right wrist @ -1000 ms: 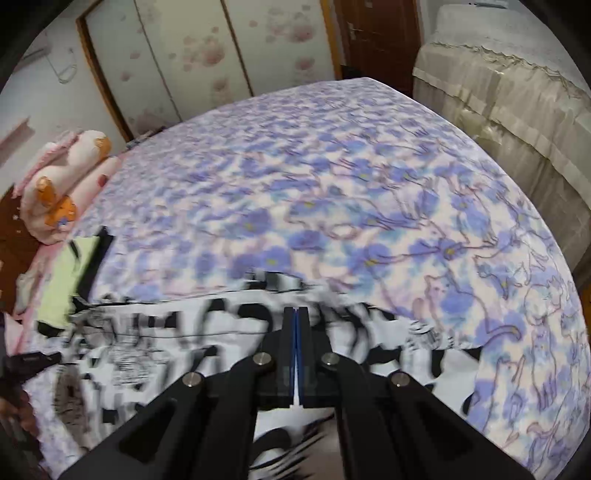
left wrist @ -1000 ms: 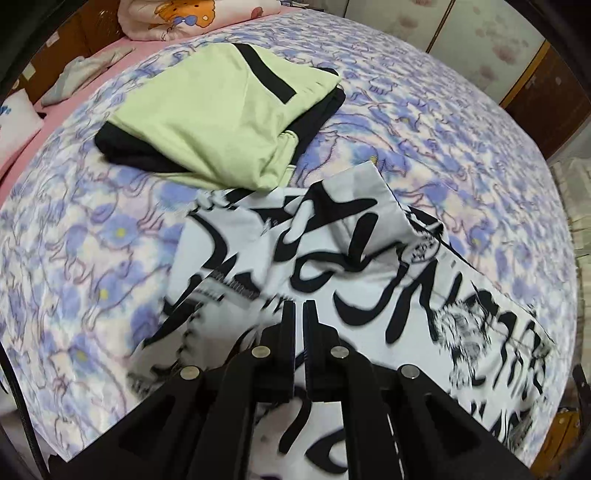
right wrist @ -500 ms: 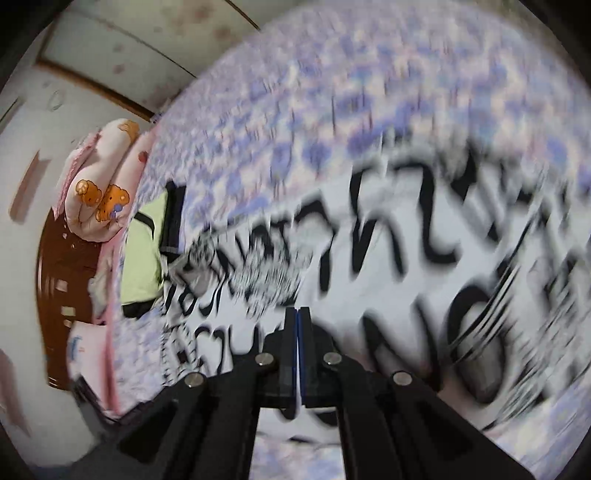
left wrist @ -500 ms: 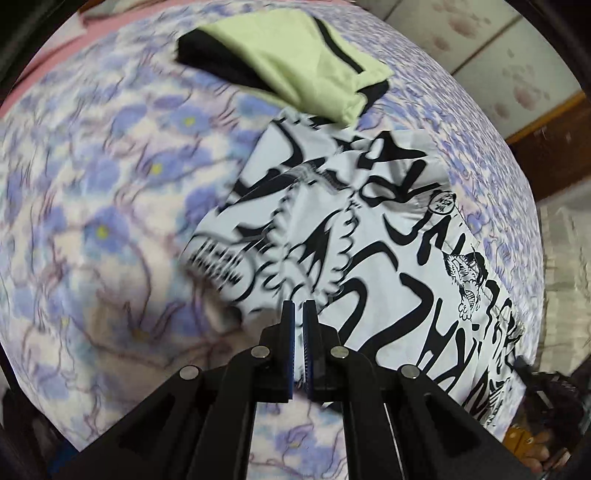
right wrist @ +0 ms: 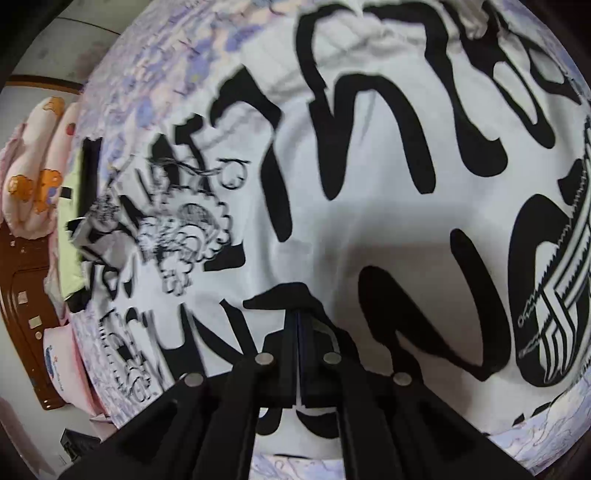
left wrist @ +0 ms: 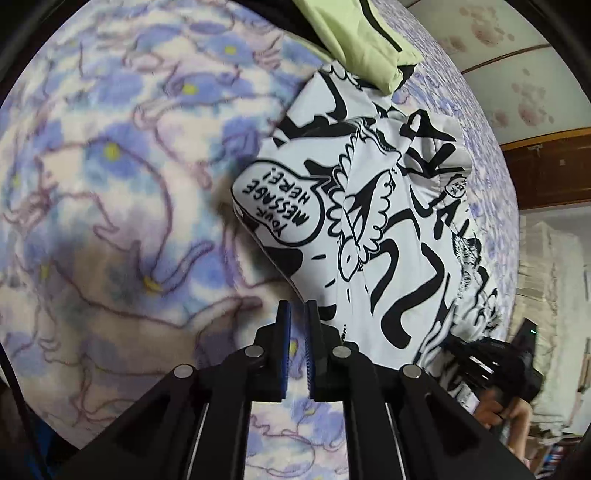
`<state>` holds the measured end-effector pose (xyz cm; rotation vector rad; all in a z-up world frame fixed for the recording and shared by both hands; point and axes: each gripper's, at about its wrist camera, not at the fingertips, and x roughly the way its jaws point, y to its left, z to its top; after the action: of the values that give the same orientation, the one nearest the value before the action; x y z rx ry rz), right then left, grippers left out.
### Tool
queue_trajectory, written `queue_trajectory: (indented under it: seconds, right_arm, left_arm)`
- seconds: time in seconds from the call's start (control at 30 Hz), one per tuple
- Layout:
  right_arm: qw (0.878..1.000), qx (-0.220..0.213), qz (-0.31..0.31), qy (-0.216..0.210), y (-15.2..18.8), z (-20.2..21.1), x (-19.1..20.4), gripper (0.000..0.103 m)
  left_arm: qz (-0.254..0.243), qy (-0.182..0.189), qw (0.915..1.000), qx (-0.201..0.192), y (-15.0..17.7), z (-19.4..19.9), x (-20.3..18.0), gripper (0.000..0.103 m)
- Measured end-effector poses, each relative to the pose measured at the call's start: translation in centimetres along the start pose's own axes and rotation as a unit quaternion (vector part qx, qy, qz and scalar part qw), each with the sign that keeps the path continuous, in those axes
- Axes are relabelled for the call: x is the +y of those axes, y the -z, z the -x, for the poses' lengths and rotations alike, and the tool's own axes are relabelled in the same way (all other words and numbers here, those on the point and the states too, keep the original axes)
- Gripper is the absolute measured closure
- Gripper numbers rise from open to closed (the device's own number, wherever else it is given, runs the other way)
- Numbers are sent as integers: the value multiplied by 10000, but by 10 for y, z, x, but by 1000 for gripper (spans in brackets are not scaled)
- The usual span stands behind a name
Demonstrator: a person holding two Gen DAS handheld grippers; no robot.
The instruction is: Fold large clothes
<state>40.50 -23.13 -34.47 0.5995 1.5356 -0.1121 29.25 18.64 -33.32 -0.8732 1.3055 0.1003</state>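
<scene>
Left gripper (left wrist: 297, 314) tilts downward, its blue-padded fingers parted by a narrow gap, nothing between them; right gripper (right wrist: 297, 317) points down, fingers pressed together.

A blue and purple floral blanket (left wrist: 110, 192) covers the bed. Near its far edge lies a folded light green garment with black trim (left wrist: 354, 33). At the head end, a pink pillow with orange bear prints (right wrist: 35, 166) sits beside a dark wooden headboard (right wrist: 22, 295). Pale wardrobe doors with pink flower motifs (left wrist: 517, 85) stand beyond the bed's far side, above what seems, through blur, a brown wooden panel (left wrist: 546, 173).
</scene>
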Motion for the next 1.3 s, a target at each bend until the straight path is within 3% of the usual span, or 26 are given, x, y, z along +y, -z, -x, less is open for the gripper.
queue_trajectory:
  seconds: [0.1,0.23,0.37,0.53,0.6,0.67,0.7,0.9,1.17,1.3]
  right_arm:
    - [9996,64,163,209,-4,-7,5,103]
    - [9996,115,200,155,-5,-9,4,103]
    - [9998,123,179,17,-6,-9,-5,103]
    - [9998,93,178,-9,-7,-10,-9,103]
    - [9999,87,102,-31,-7,-9,-11,103]
    - [9999,79,59,-20,-7,-6,-14,103]
    - [10000,68,48,-11,-7,-6,-13,103]
    - [10000,-4,-22,9,-4,-8,-12,103]
    - [10000,-13,-45,-22,-3,-8,-13,103]
    - [9999,-78,-79,-92,-1,-8,-16,103]
  left_arm:
    - [240,435,9987,104,-3,-8,7,90]
    - [538,1140,9918,198,-11,-21,15,82]
    - [417,1300,9899,379,-24,-39,13,77]
    - [616,1586,9834,633,-32,-52,20,71]
    - [641,1513,9834,766,-32,-50,22,64]
    - [626,1363,9855,794,-32,-47,25,34]
    - [582,1132,9890,750,-32,-44,28,32]
    - [660,1468,9837,797,-46,-50,41,32]
    - [652,2119,9746,317,-65,-68,36,31]
    - [731,2532,9645,190,-74,-79,37,27]
